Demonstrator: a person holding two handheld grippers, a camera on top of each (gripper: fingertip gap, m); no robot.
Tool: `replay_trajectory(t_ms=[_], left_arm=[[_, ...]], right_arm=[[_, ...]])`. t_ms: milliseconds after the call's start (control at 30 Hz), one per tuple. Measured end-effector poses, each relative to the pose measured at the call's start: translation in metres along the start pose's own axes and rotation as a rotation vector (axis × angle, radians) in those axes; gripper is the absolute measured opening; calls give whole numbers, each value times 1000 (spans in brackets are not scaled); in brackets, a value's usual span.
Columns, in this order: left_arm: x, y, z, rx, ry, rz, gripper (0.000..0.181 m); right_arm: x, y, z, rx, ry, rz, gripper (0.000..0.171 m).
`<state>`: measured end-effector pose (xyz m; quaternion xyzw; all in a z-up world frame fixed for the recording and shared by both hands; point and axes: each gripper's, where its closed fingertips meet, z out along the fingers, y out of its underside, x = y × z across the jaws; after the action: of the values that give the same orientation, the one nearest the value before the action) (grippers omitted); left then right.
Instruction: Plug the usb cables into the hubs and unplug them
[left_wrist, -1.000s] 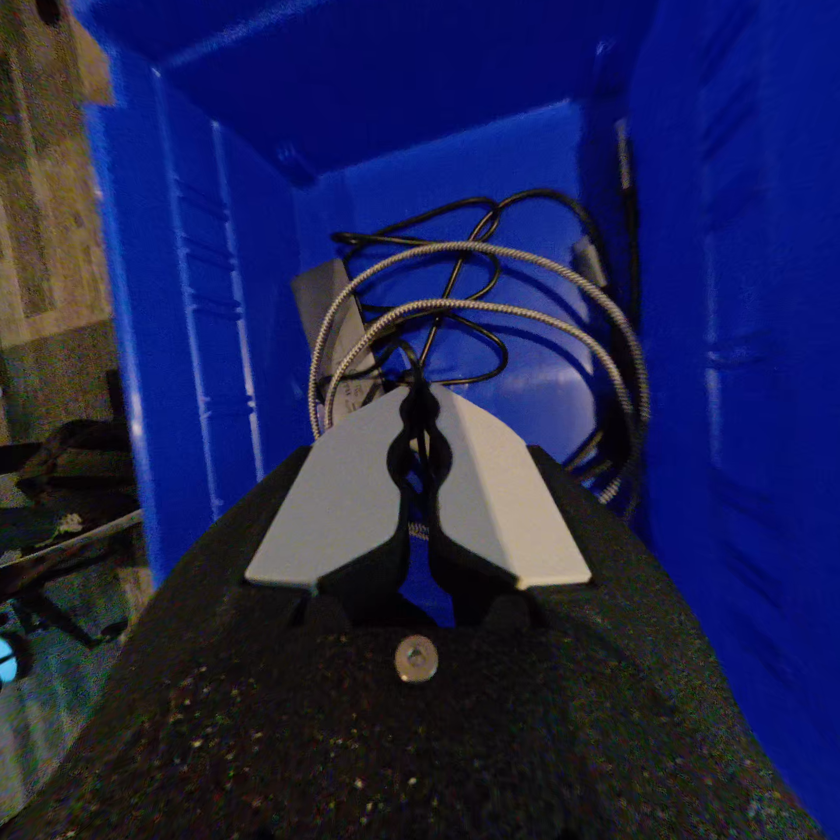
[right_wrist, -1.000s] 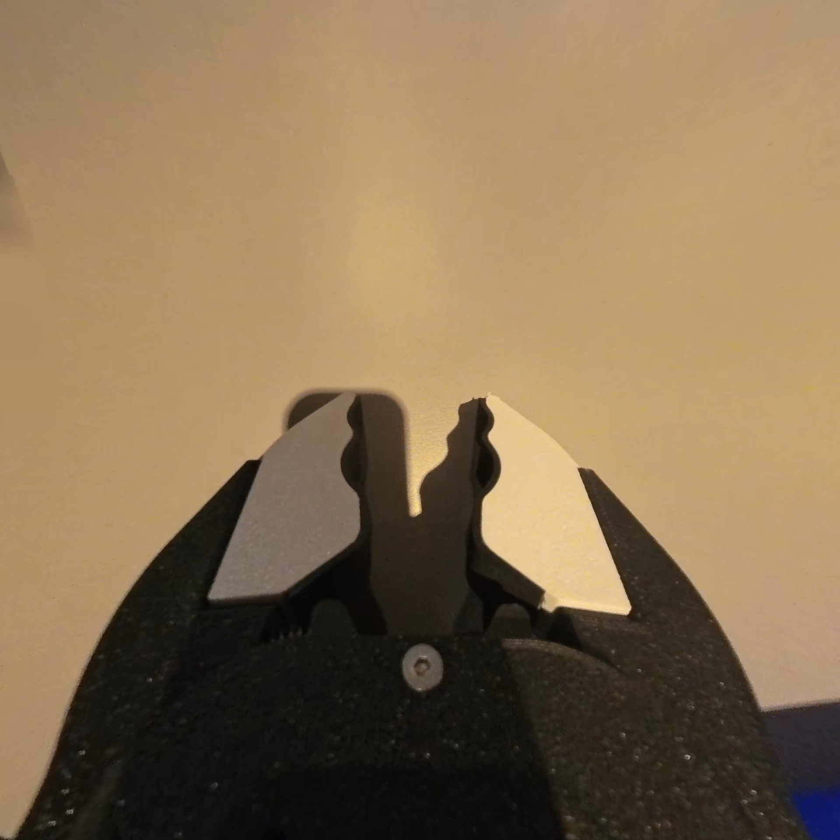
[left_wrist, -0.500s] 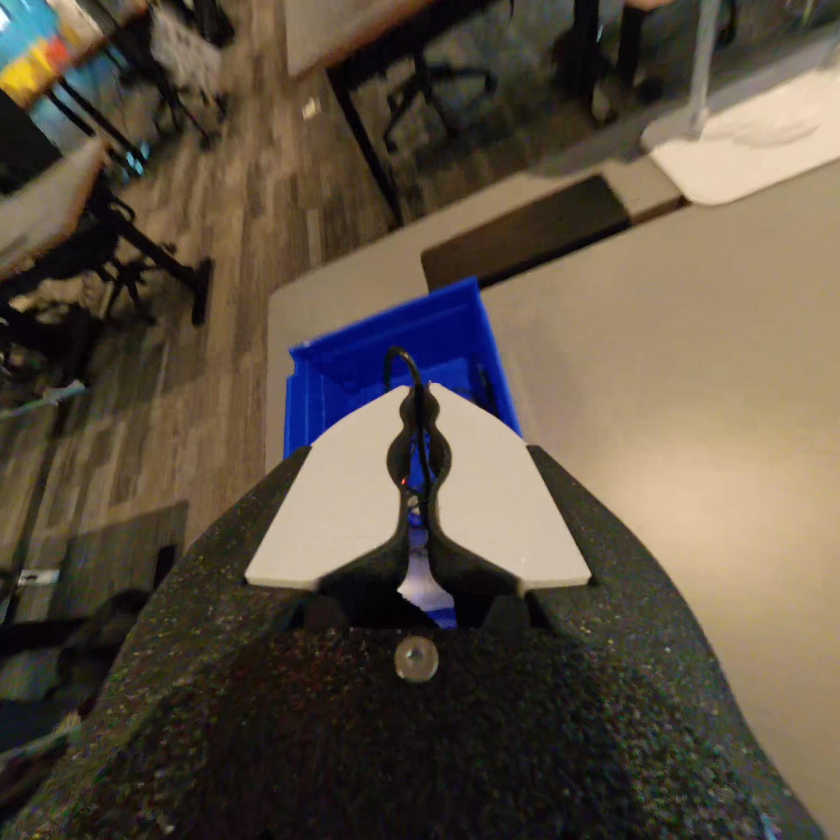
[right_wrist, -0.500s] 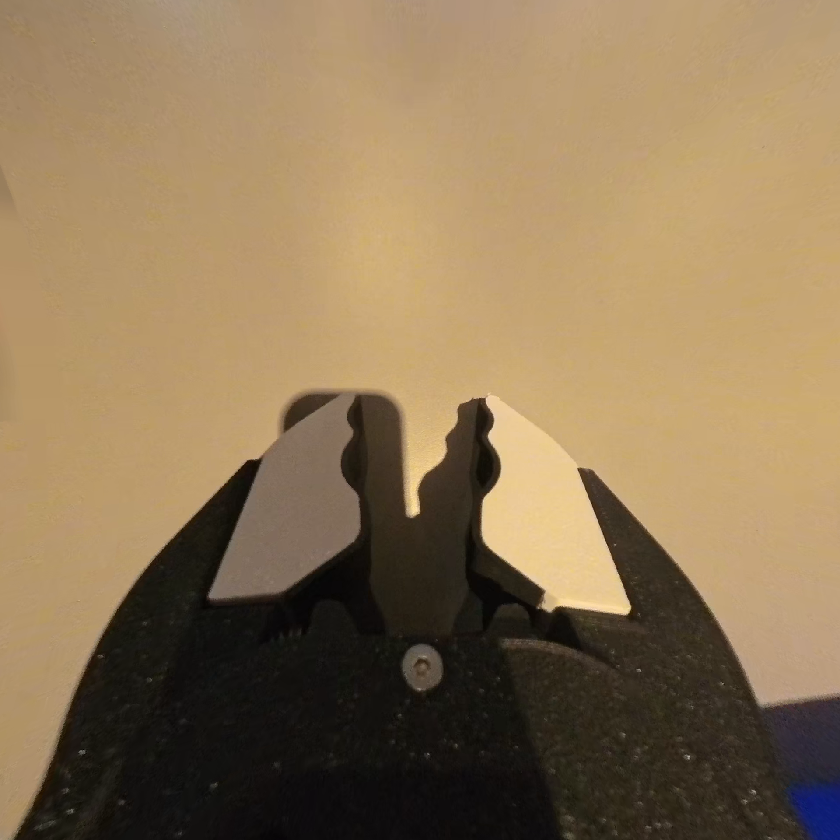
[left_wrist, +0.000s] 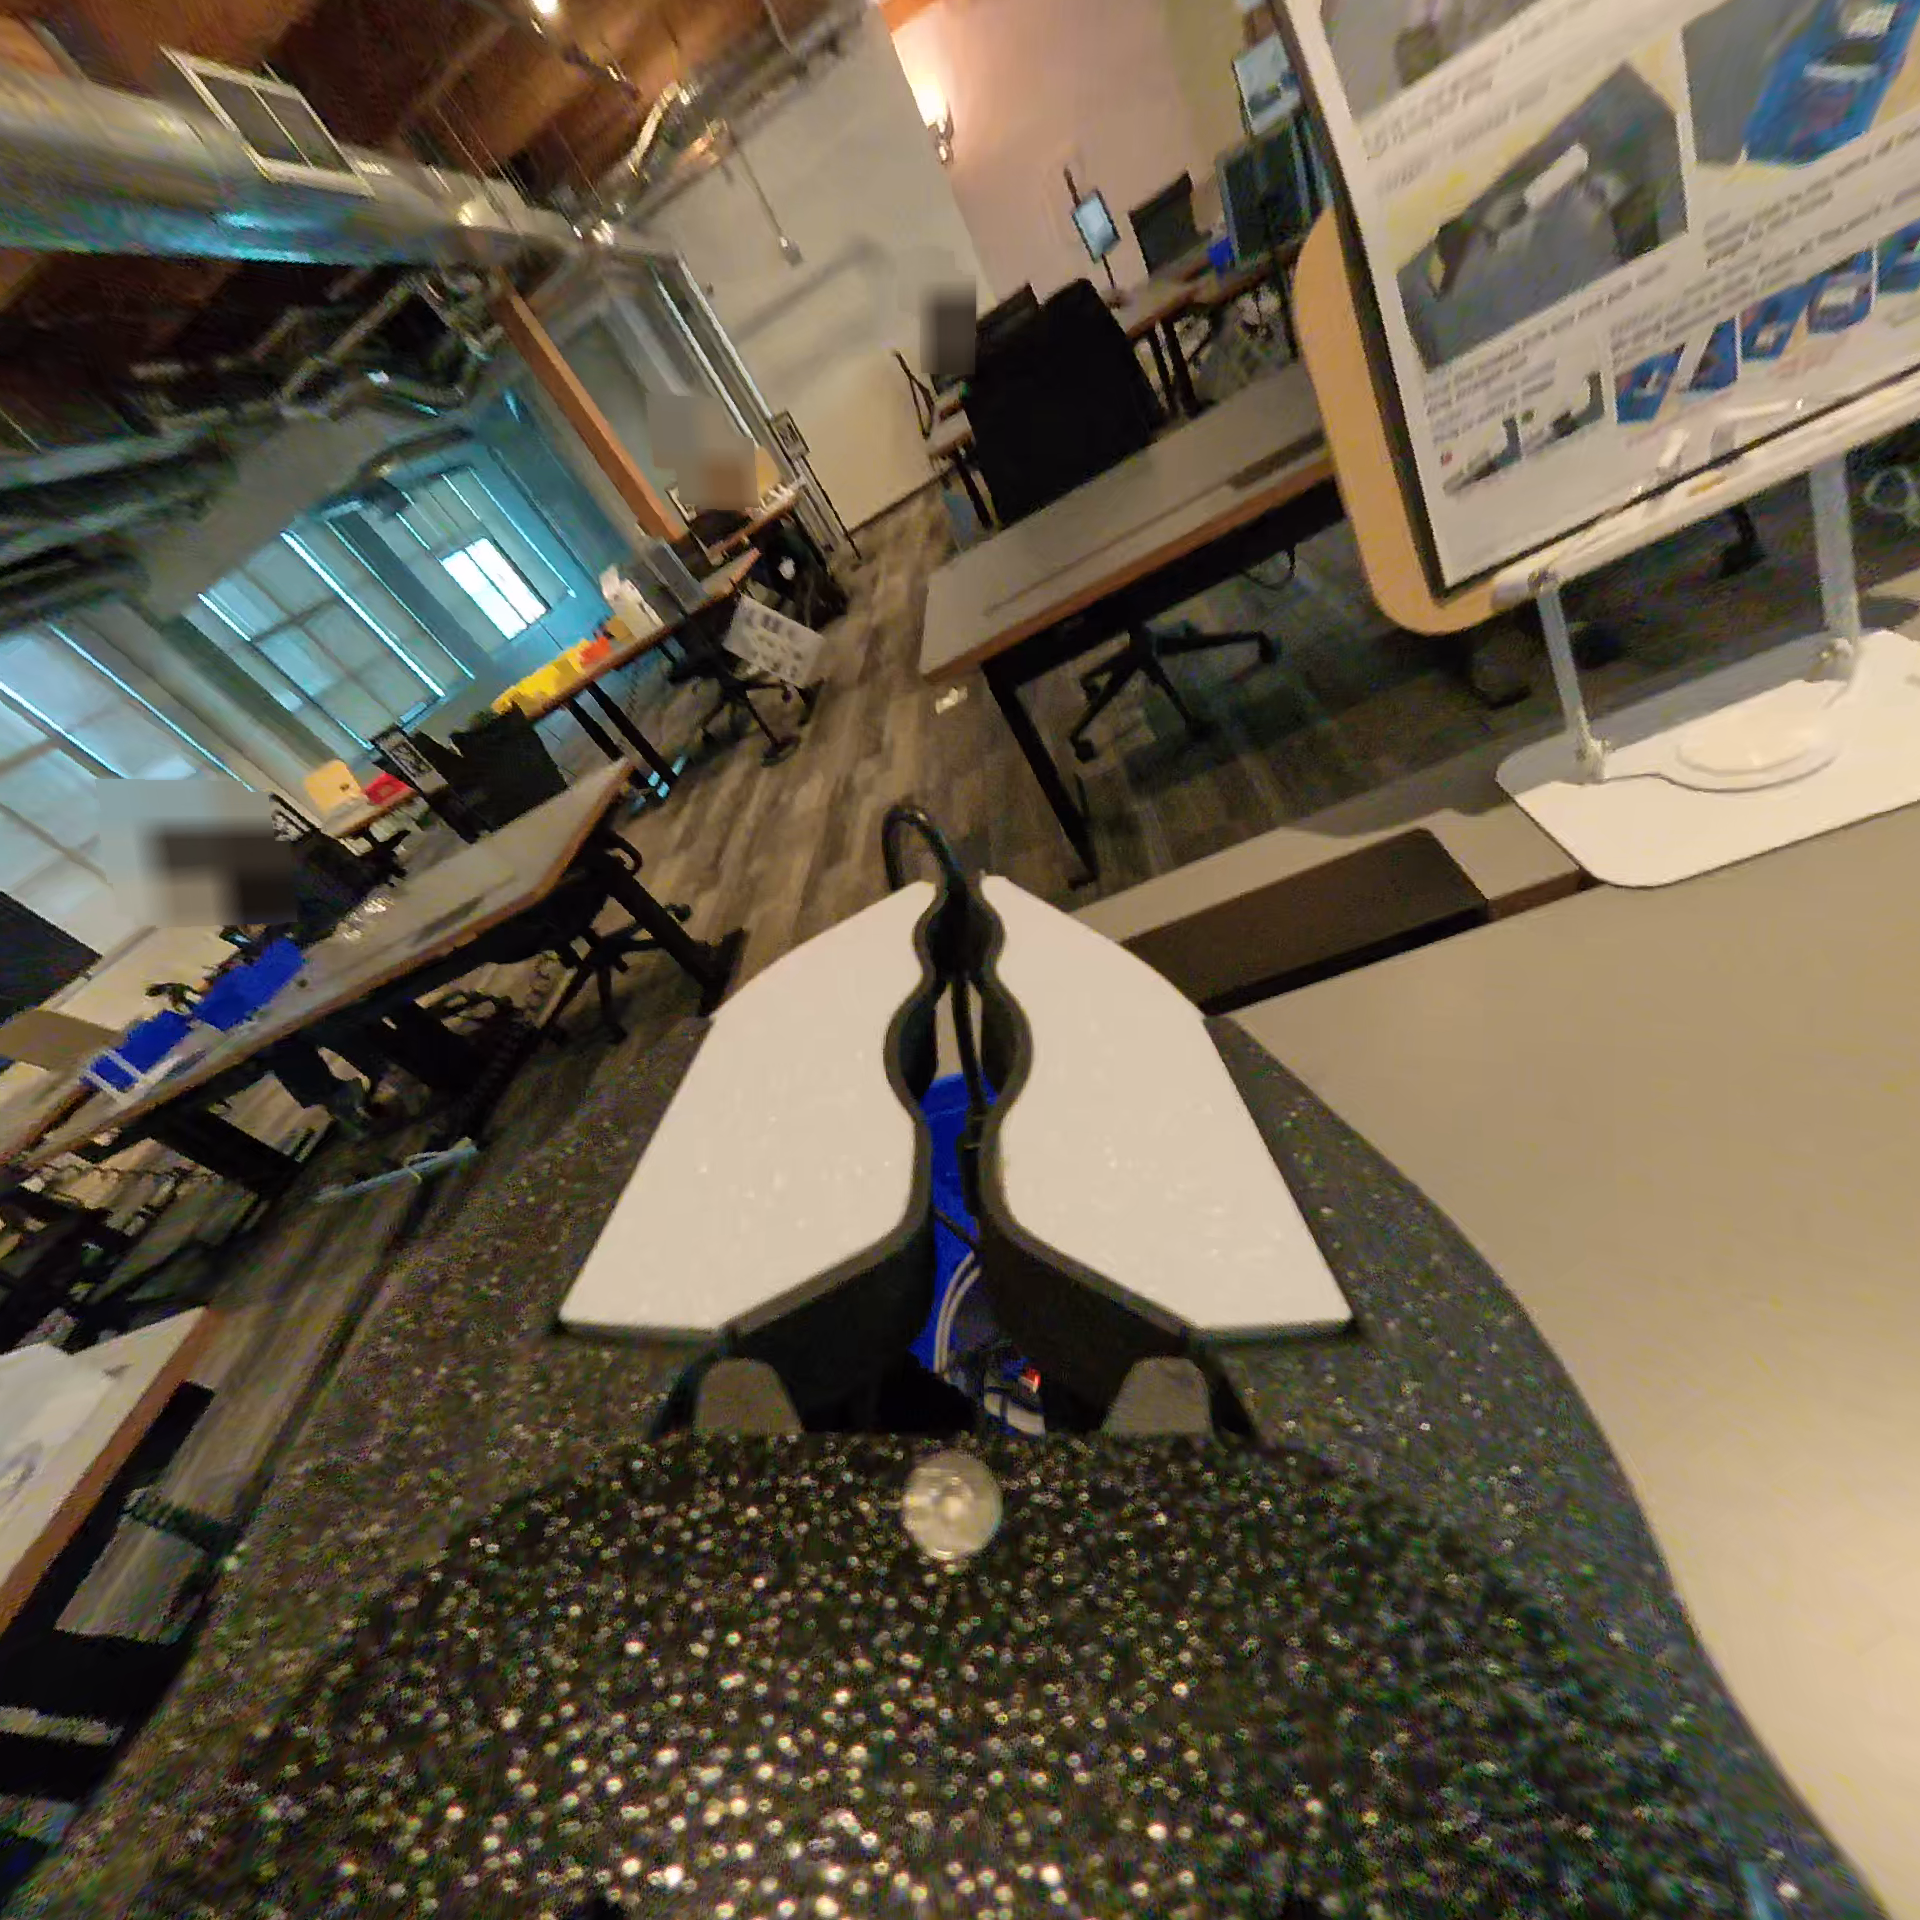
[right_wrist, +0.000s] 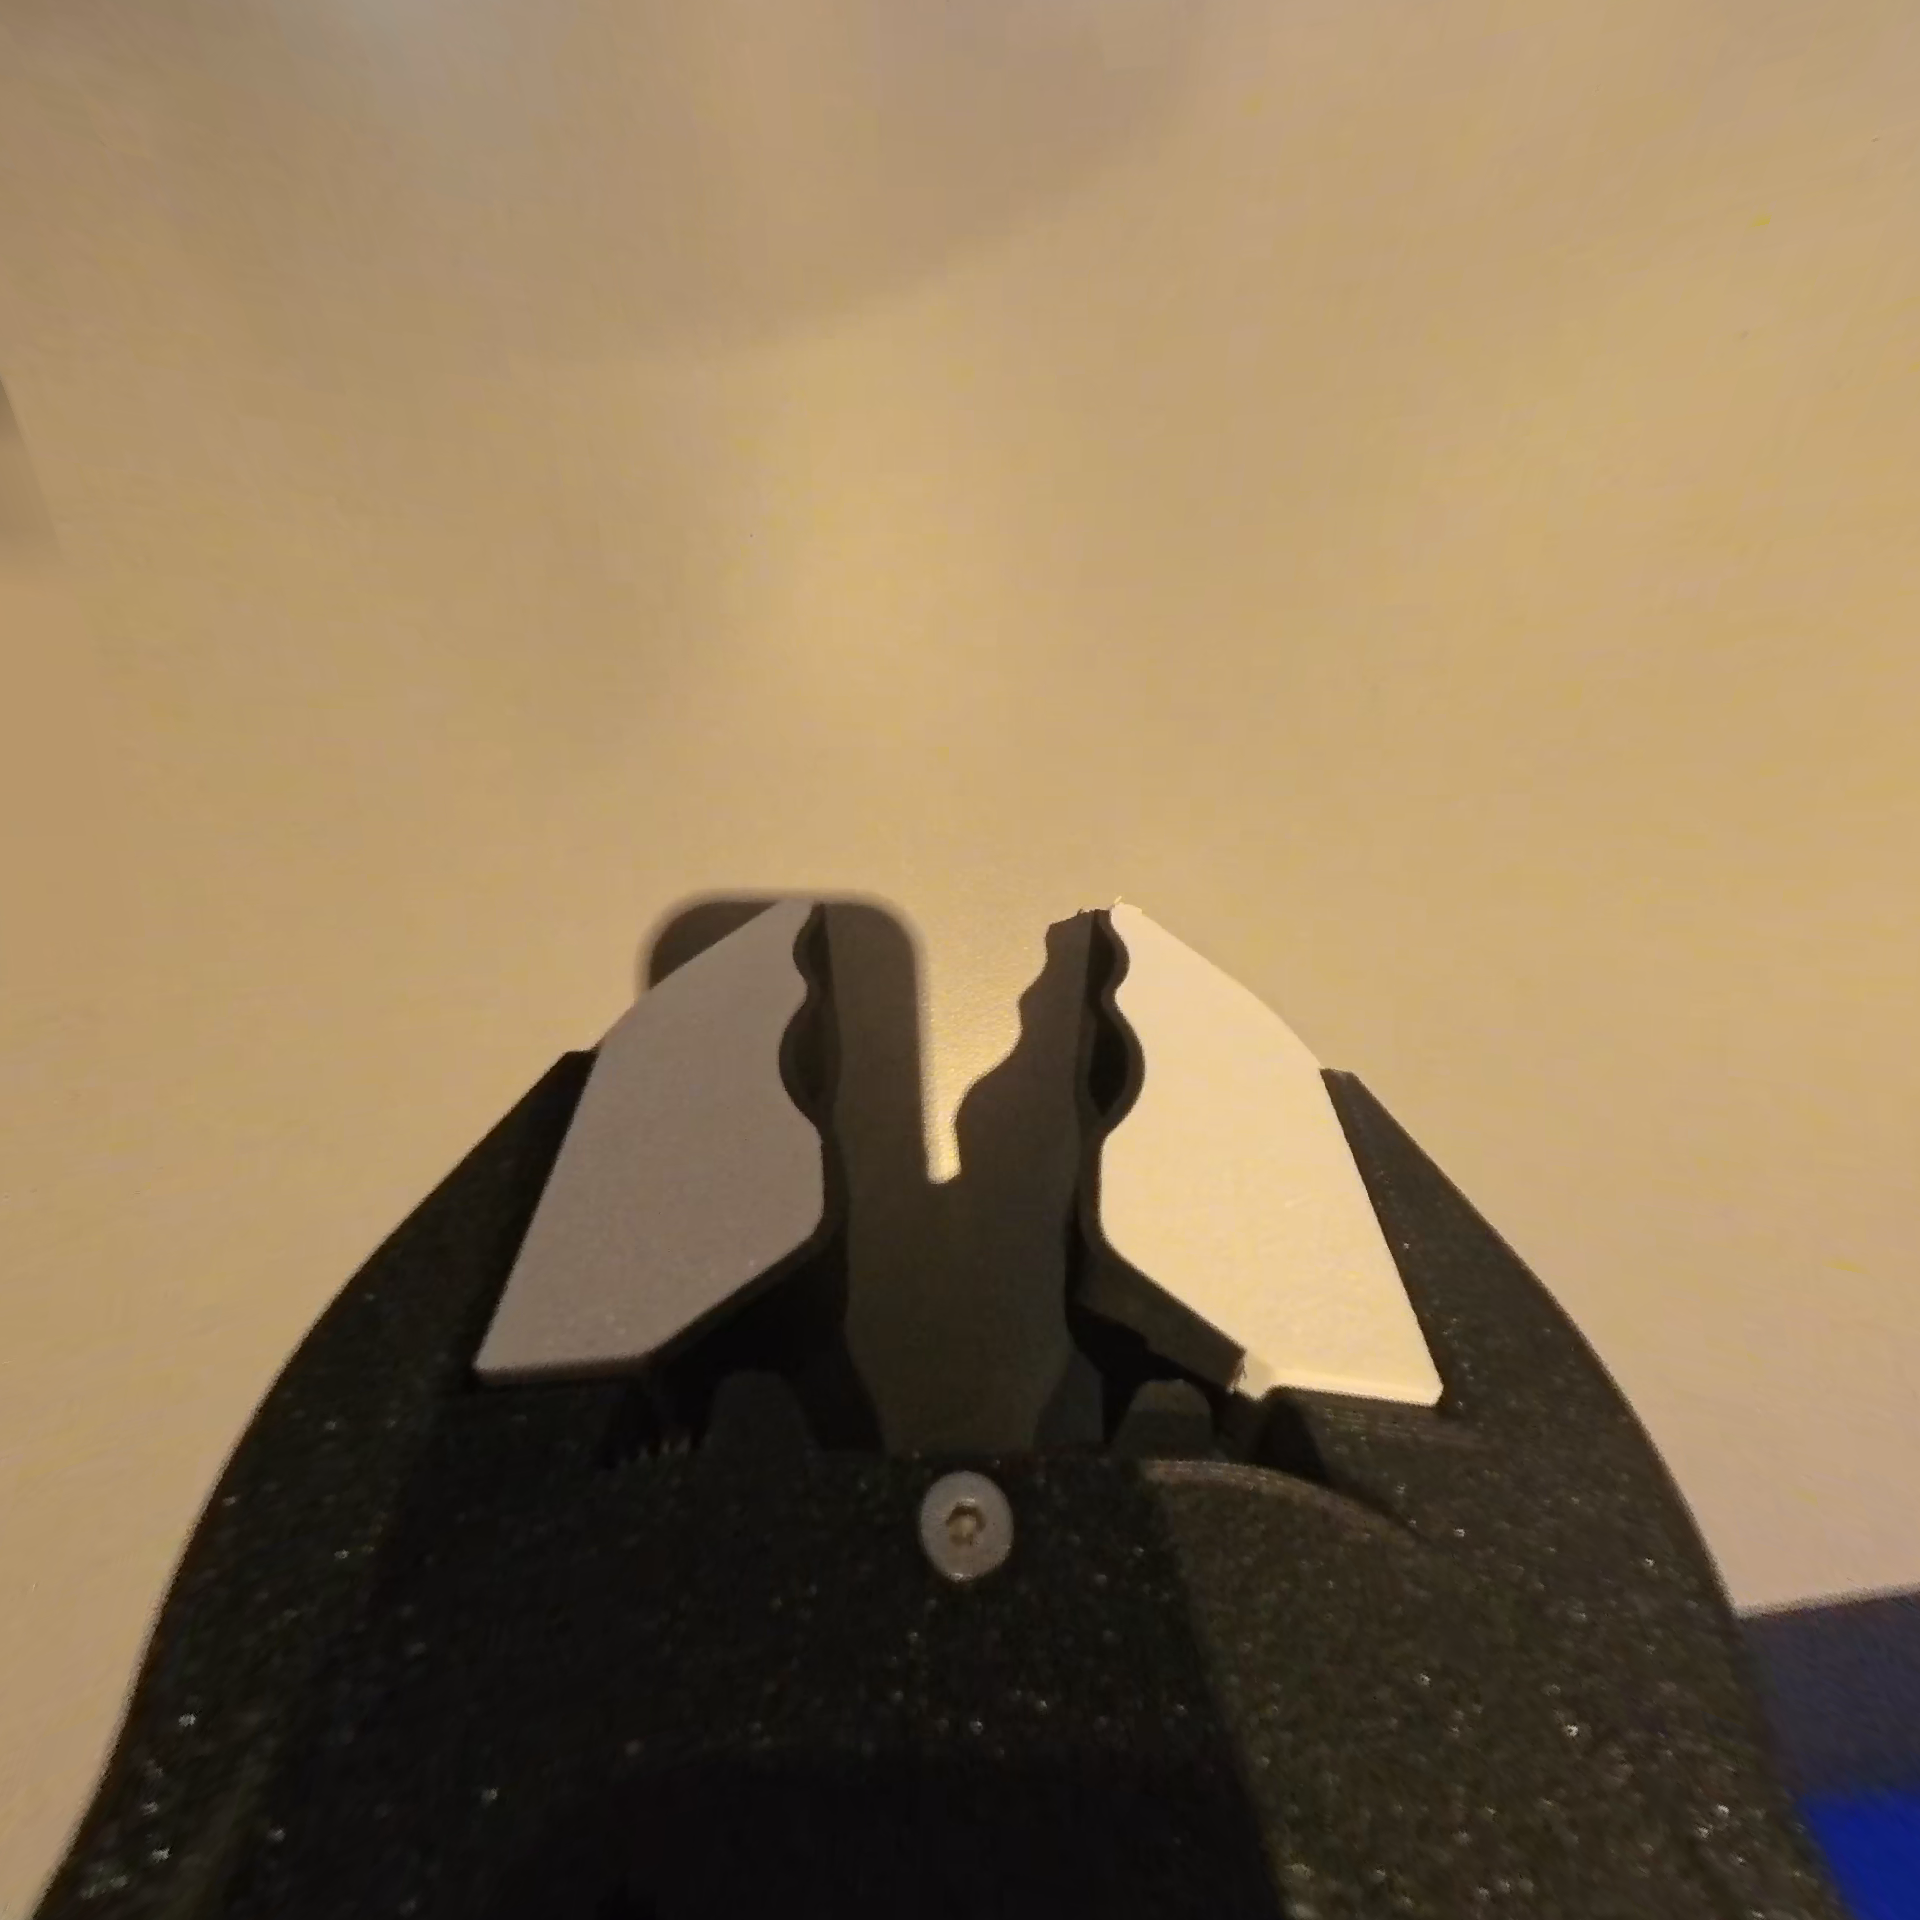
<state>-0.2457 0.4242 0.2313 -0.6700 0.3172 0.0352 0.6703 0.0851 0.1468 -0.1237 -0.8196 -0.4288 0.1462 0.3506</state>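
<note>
**Left claw clamps one black cable; right claw stands parted over bare bench**

The left claw (left_wrist: 961, 894) is clenched, its two pale fingers (left_wrist: 790, 1132) pressed nearly together on a single thin black cable (left_wrist: 961, 1023). The cable runs down the narrow slot between them, and a short loop of it pokes out past the tips on the far side. Through the gap lower down, a patch of a blue bin (left_wrist: 948, 1117) shows beneath the claw, with some cable ends inside it, too small to tell apart. No hub can be made out.

To the right of this claw lies the grey bench (left_wrist: 1621, 1195), and at its far right edge one white stand base (left_wrist: 1714, 790) carries a printed board (left_wrist: 1621, 260). Farther off are several other desks and chairs.

The right claw (right_wrist: 961, 914) is released: its two fingers stand clearly apart with nothing between them, over plain tan bench (right_wrist: 935, 468). A sliver of blue (right_wrist: 1860, 1860) shows at the near right corner.
</note>
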Motion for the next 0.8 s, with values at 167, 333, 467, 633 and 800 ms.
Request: replay_trajectory(t_ms=[167,333,467,633,800], left_arm=[[-15,-31,-21,62,-62,27,2],[-28,-63,-40,125,-107,49,2],[-36,-87,-56,178,-143,65,2],[-46,-109,-79,239,-190,78,2],[-55,-125,-104,291,-219,83,2]], right_arm=[[0,0,0,0,1,0,49],[0,0,0,0,2,0,48],[0,0,0,1,3,0,49],[0,0,0,1,4,-1,49],[0,0,0,1,3,0,49]])
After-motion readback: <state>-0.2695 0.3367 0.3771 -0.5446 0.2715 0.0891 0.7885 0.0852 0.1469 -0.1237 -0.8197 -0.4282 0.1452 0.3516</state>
